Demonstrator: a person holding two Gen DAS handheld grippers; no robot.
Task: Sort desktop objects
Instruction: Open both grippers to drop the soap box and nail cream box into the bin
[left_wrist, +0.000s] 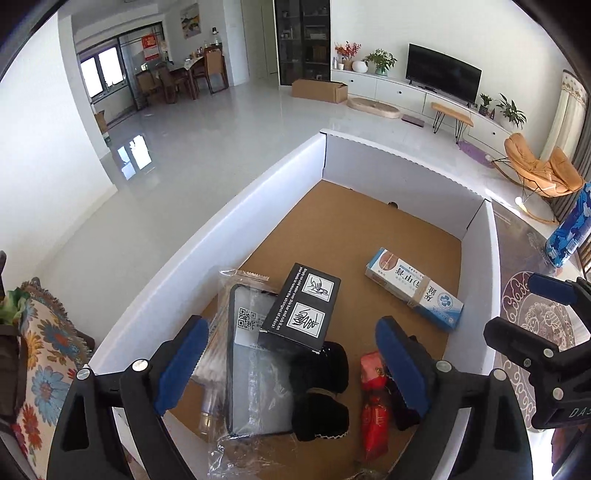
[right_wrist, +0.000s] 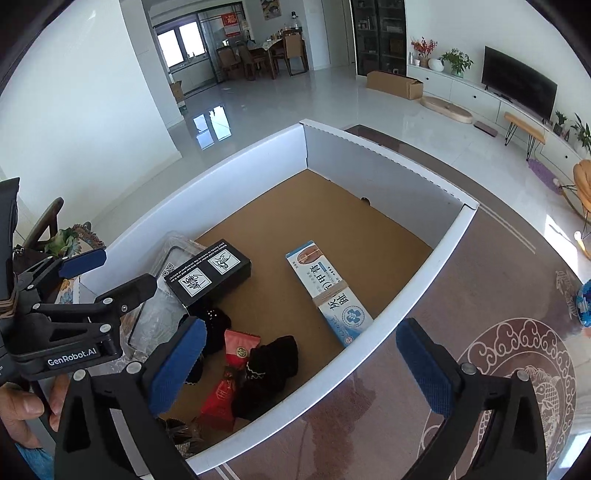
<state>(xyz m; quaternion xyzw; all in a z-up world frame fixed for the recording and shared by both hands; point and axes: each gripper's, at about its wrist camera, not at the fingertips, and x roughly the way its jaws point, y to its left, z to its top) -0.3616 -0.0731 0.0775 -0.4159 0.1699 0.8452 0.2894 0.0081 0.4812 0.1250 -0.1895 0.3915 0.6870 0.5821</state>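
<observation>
A white cardboard box with a brown floor holds the sorted items. Inside lie a black carton, a blue-and-white medicine carton, a clear-bagged grey case, black pouches and red packets. My left gripper hangs open over the box's near end, nothing between its blue pads. My right gripper is open over the box's right wall, holding nothing.
The box sits on a brown patterned tabletop. A blue patterned can stands at the right. A floral cloth lies left of the box. A person's hand grips the left tool. White tiled floor lies beyond.
</observation>
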